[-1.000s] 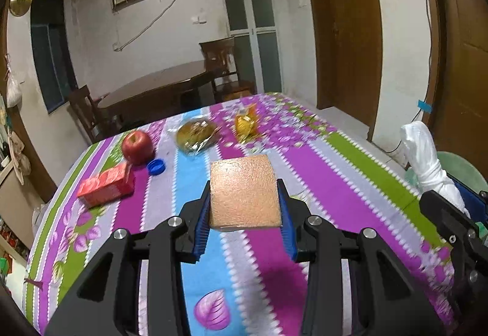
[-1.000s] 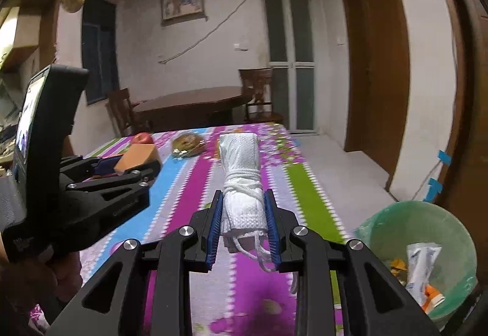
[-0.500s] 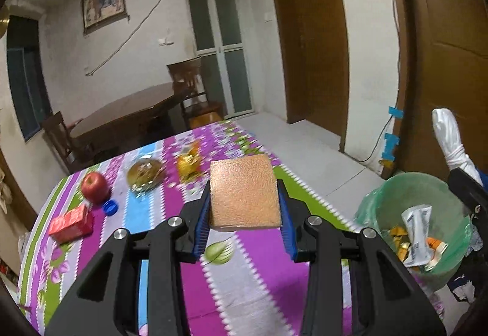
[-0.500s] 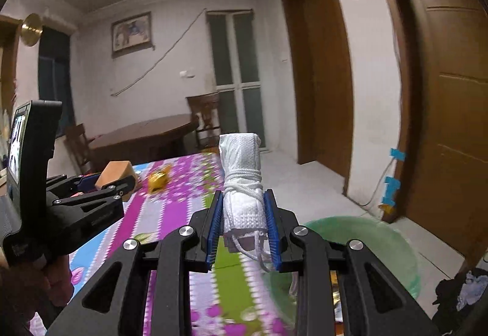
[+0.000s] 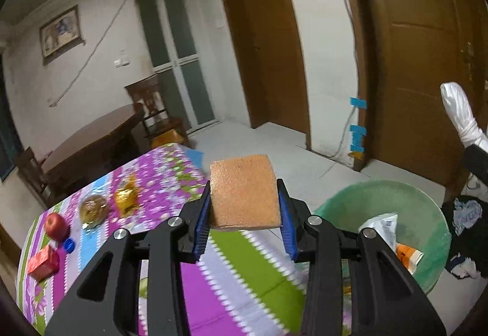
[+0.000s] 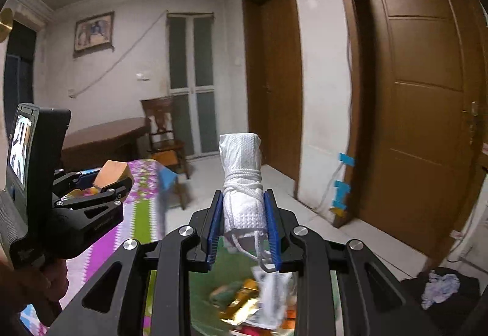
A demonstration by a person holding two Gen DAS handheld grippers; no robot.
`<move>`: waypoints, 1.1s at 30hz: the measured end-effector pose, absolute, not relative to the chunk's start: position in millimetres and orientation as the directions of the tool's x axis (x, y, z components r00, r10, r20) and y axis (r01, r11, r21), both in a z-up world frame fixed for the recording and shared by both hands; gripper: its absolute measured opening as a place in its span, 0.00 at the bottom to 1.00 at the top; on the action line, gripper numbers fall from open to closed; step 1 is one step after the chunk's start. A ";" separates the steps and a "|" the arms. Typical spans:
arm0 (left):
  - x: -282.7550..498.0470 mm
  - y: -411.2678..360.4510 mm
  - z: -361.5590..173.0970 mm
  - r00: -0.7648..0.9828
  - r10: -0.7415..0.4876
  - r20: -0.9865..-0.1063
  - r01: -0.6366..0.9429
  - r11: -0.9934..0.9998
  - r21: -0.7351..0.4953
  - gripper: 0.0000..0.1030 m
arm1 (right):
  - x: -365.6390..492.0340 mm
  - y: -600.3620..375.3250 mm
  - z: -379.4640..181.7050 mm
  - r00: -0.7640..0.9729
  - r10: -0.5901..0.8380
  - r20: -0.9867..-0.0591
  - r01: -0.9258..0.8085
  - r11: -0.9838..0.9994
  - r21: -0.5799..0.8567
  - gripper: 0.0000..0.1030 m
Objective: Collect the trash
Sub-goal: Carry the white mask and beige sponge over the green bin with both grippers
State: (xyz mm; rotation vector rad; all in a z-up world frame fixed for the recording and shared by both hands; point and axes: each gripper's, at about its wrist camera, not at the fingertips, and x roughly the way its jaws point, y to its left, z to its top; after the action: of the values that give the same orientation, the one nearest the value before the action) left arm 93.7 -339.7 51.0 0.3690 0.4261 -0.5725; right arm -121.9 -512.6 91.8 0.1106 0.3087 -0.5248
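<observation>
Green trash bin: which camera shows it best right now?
Left wrist view: the green trash bin shows its rim and the wrappers inside, right of the tongs. Right wrist view shows only a blurred patch of its inside beneath the tongs.

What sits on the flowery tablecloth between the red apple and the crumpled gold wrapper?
In the left wrist view, a clear plastic bag with brownish food lies between the red apple and the crumpled gold wrapper, on the striped floral tablecloth.

Your right gripper (image 6: 243, 221) clamps a rolled white cloth bundle tied with cord (image 6: 242, 183) above the blurred green trash bin (image 6: 244, 302).
</observation>
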 end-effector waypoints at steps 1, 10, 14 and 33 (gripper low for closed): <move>93.1 -348.0 48.3 0.750 -0.445 -0.489 0.599 0.771 0.217 0.36 | -123.1 -519.4 92.0 0.810 -0.486 -0.328 0.520 0.854 0.020 0.27; 83.1 -404.8 23.9 0.661 -0.498 -0.561 0.711 0.655 0.255 0.36 | -129.0 -582.0 83.9 0.716 -0.526 -0.460 0.597 0.802 0.012 0.27; 83.4 -420.4 11.7 0.614 -0.505 -0.607 0.750 0.613 0.249 0.36 | -127.9 -599.7 73.2 0.683 -0.518 -0.515 0.614 0.789 0.020 0.27; 89.1 -440.4 -29.3 0.377 -0.517 -0.769 0.881 0.456 0.125 0.36 | -82.8 -626.5 34.1 0.633 -0.398 -0.665 0.615 0.779 0.120 0.27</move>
State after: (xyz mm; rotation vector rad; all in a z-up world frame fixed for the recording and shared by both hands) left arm 89.1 -440.4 -29.3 0.5850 0.7255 -0.9616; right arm -82.8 -626.5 34.1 0.3540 0.6648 -0.5933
